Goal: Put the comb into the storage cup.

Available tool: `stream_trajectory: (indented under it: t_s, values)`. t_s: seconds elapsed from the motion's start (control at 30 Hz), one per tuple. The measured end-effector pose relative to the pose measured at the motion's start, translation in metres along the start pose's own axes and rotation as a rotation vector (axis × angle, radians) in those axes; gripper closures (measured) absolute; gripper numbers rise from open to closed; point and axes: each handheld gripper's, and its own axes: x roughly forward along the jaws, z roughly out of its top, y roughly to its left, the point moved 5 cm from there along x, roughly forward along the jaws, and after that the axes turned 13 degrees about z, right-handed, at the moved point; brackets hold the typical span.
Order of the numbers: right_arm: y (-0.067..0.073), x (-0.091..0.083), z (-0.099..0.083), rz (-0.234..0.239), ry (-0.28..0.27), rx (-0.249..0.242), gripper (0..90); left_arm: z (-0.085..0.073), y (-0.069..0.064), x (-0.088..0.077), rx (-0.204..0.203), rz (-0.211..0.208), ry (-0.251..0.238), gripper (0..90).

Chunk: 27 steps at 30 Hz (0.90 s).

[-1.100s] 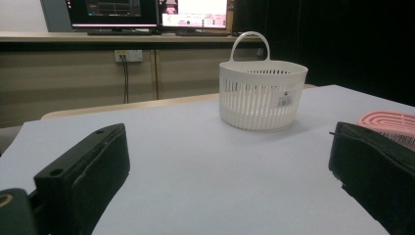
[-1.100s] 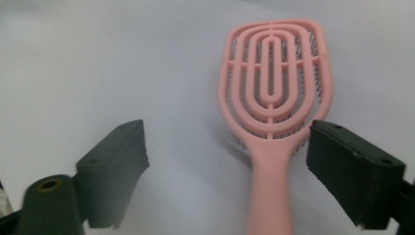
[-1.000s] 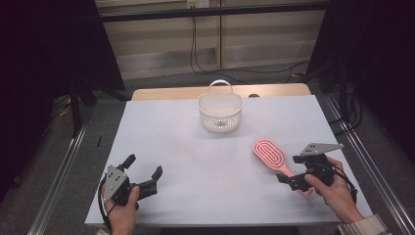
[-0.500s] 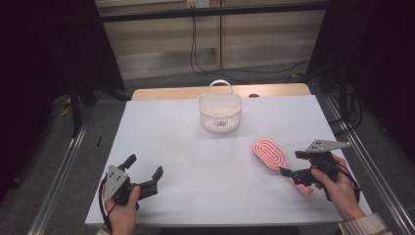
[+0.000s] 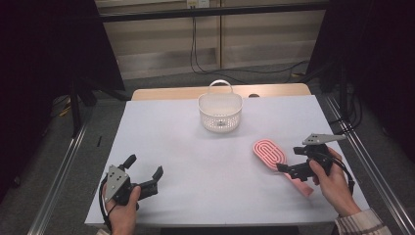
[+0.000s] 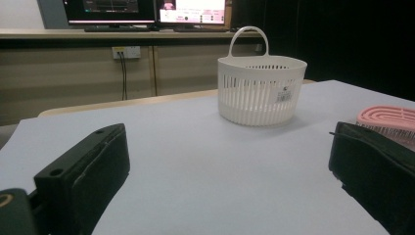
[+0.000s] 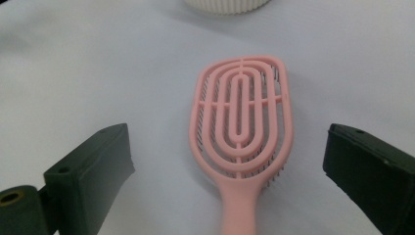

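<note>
- White table [image 5: 195,161] is bearing a white basket [image 5: 220,113] toward twelve o'clock.
- Pink hairbrush [image 5: 270,153] is lying flat at four o'clock, its handle running between the right gripper [image 5: 283,167]'s jaws, which have just been opening wide, untouched.
- Left gripper [image 5: 145,169] is resting at seven o'clock, gaping, holding nothing.

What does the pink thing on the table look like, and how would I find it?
Start at the white table, then go from the white basket at its far middle toward the near right corner. There lies the pink hairbrush, flat on the table, in front of the right hand-held gripper, whose jaws stand open. It is the one pink thing, with oval loops on its back and a straight handle.
</note>
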Motion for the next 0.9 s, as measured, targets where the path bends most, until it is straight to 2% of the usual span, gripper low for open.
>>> stream_trajectory:
  t_s: [0.17, 0.27, 0.33, 0.53, 0.63, 0.9]
  values:
    - [-0.001, 0.007, 0.009, -0.003, 0.051, -0.012, 4.4, 0.000, 0.000, 0.000, 0.000, -0.004, 0.000, 1.8]
    - [0.000, 0.011, 0.013, 0.025, 0.056, -0.006, 3.9, 0.000, 0.000, 0.000, -0.001, -0.004, -0.003, 1.7]
    - [-0.001, 0.012, 0.015, 0.012, 0.075, -0.016, 5.2, 0.000, 0.000, 0.000, -0.001, -0.004, -0.002, 1.8]
    - [-0.008, 0.016, 0.017, 0.010, 0.126, 0.027, 4.6, 0.000, 0.000, 0.000, 0.000, -0.002, -0.001, 1.7]
    - [-0.010, 0.021, 0.018, 0.033, 0.155, 0.040, 7.4, 0.000, 0.000, 0.000, 0.001, -0.004, 0.001, 1.7]
    - [-0.016, 0.037, 0.020, -0.001, 0.223, 0.032, 5.4, 0.001, -0.001, 0.000, -0.006, -0.008, -0.003, 1.7]
